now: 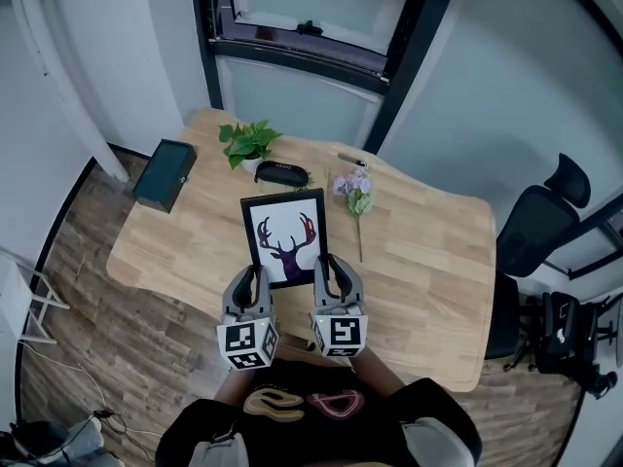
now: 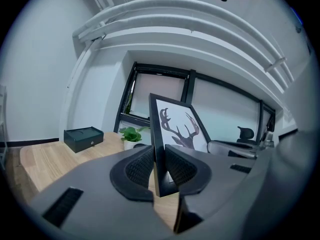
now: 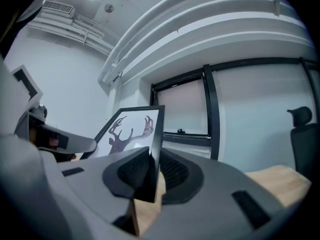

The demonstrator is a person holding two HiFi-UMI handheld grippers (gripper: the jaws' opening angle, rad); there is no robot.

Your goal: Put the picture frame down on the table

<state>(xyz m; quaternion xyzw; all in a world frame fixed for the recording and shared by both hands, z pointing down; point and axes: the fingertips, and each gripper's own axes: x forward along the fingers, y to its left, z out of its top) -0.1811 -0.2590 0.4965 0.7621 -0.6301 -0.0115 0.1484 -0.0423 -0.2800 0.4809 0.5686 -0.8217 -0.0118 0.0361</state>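
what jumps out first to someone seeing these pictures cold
The black picture frame with a deer silhouette, over the middle of the wooden table, draws the eye first. The left gripper and right gripper each clamp one of its side edges near the bottom corners. Farther back on the table are a dark green box, a small potted plant and a sprig of pale flowers.

No word, number or brand name can be read anywhere. Only black-and-white square patterns are printed on the left marker cube (image 1: 247,343) behind the left tongs (image 1: 251,278) and the right marker cube (image 1: 340,336) behind the right tongs (image 1: 331,266). A deer silhouette is shown in the picture frame (image 1: 285,236) clamped by both tongs. An emblem on the dark box (image 2: 83,138), well beyond the left tongs, is too small to be read.
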